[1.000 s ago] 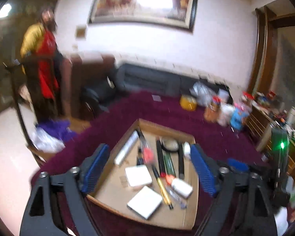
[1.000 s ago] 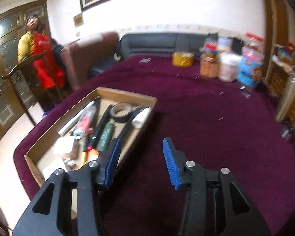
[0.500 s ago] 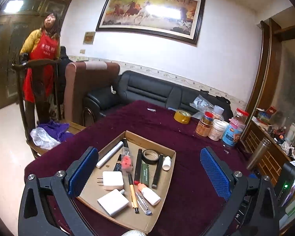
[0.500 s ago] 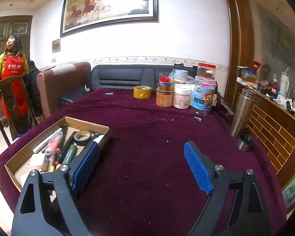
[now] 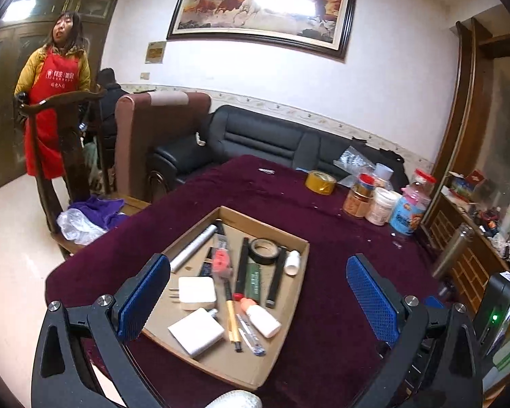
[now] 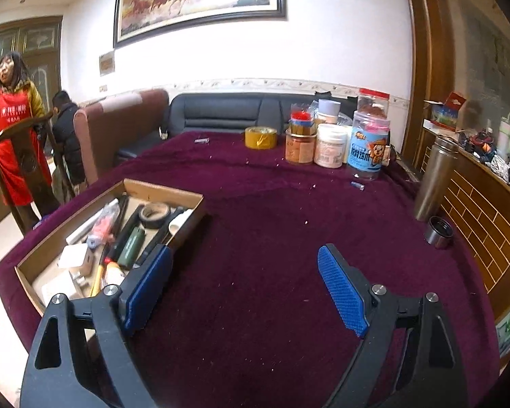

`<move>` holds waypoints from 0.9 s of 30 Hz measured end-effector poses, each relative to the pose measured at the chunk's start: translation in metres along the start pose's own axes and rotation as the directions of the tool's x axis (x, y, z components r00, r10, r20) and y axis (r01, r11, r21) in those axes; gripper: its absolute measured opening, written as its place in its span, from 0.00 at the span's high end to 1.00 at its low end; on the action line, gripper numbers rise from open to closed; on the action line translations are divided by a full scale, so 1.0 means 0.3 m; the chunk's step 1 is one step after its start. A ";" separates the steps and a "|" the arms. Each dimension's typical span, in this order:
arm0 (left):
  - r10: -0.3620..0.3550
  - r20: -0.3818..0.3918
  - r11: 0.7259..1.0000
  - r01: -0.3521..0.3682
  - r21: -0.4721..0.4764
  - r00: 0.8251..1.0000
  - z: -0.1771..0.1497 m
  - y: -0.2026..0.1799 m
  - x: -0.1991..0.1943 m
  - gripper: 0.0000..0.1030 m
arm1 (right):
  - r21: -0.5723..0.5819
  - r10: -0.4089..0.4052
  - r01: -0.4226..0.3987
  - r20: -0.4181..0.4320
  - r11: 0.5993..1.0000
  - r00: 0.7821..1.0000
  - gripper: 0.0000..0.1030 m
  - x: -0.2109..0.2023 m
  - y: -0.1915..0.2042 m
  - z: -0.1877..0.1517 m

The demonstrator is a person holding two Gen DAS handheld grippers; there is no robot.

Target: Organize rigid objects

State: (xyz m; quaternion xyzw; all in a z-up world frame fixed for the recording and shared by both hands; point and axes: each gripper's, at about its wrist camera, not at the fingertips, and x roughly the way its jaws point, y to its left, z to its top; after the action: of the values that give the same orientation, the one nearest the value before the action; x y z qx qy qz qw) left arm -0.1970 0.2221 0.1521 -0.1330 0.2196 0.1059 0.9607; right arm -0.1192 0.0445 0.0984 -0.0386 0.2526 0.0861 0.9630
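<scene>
1. Left gripper (image 5: pixel 255 302) is hovering above the shallow brown cardboard tray (image 5: pixel 302 272) of small tools, jaws wide, holding nothing.
2. Right gripper (image 6: pixel 244 285) is gaping empty beside that tray (image 6: pixel 190 217).

1. In the right wrist view the cardboard box (image 6: pixel 85 204) has its near corner hidden behind the right tool's (image 6: pixel 244 285) left finger (image 6: pixel 146 289).
2. The white object (image 5: pixel 234 399) at the left wrist view's bottom edge is cut off; what it is cannot be told.
3. Print on the jars (image 6: pixel 329 146) at the worktop's (image 6: pixel 272 238) far edge is too small to read.
4. Clutter on the side cabinet (image 6: pixel 486 146) is too small to identify.
</scene>
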 end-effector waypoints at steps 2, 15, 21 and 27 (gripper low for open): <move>0.009 0.011 1.000 -0.009 0.007 1.000 -0.007 0.003 -0.003 0.01 | -0.004 0.005 -0.005 -0.013 1.000 1.000 0.14 0.010 0.010 -0.006; 0.063 -0.038 0.995 -0.060 0.079 0.997 -0.046 0.021 0.063 0.01 | -0.019 0.017 -0.018 -0.064 1.000 0.998 0.14 0.042 0.048 -0.031; 0.117 -0.072 0.991 -0.112 0.071 0.991 -0.055 0.045 0.090 0.01 | -0.046 0.015 -0.018 -0.060 0.999 0.998 0.14 0.034 0.077 -0.035; 0.239 -0.099 0.968 -0.229 0.103 0.966 -0.078 0.058 0.124 0.01 | -0.075 0.022 -0.027 -0.065 0.997 0.998 0.14 0.039 0.108 -0.044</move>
State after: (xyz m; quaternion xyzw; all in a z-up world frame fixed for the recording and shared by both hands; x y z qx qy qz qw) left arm -0.1779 0.2367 0.1113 -0.0679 0.2912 0.2009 0.9328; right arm -0.1216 0.0764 0.0803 -0.0746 0.2804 0.1060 0.9511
